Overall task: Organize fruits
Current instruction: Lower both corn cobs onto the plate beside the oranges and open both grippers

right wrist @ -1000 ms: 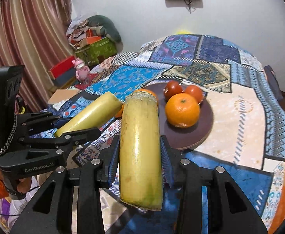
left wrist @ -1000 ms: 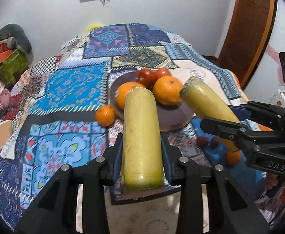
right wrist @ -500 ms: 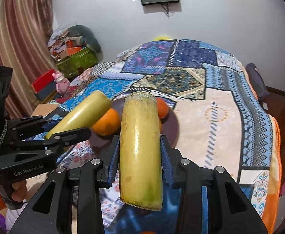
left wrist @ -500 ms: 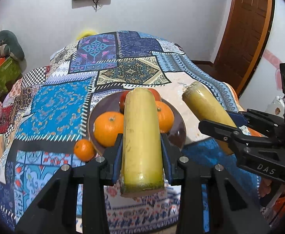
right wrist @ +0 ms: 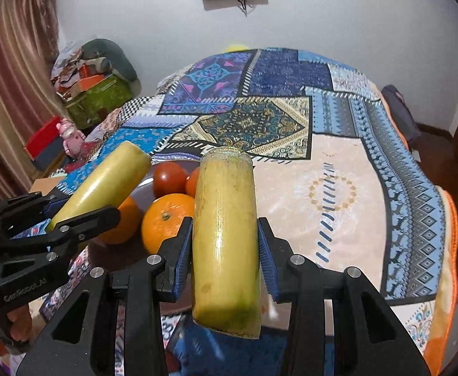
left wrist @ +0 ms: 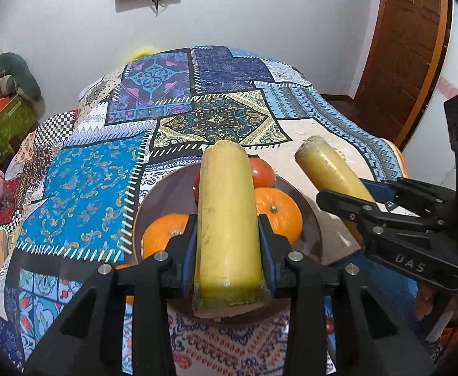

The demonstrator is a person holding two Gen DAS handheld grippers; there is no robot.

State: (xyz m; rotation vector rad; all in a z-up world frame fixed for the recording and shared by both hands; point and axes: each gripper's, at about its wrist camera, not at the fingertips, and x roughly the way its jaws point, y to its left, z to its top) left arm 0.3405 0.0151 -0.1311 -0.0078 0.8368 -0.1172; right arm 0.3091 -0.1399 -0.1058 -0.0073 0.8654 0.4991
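My left gripper (left wrist: 228, 250) is shut on a yellow sugarcane piece (left wrist: 227, 219) and holds it over the brown plate (left wrist: 310, 219). The plate carries two oranges (left wrist: 280, 213) and two tomatoes (left wrist: 263, 172). My right gripper (right wrist: 225, 260) is shut on a second yellow sugarcane piece (right wrist: 225, 238), held just right of the plate. The left wrist view shows that gripper (left wrist: 385, 210) and its piece (left wrist: 329, 169) at the right. The right wrist view shows the left gripper (right wrist: 50, 219) and its piece (right wrist: 109, 178), an orange (right wrist: 166, 219) and tomatoes (right wrist: 169, 177).
A patchwork bedspread (left wrist: 87, 188) covers the bed. A small orange (left wrist: 125, 269) lies on it left of the plate, mostly hidden by my fingers. Boxes and a pink toy (right wrist: 72, 138) stand at the left. A wooden door (left wrist: 407, 47) is at the right.
Both grippers have moved forward and up with their sugarcane pieces. The plate now lies under and behind the left piece. The small orange has slid behind my left fingers.
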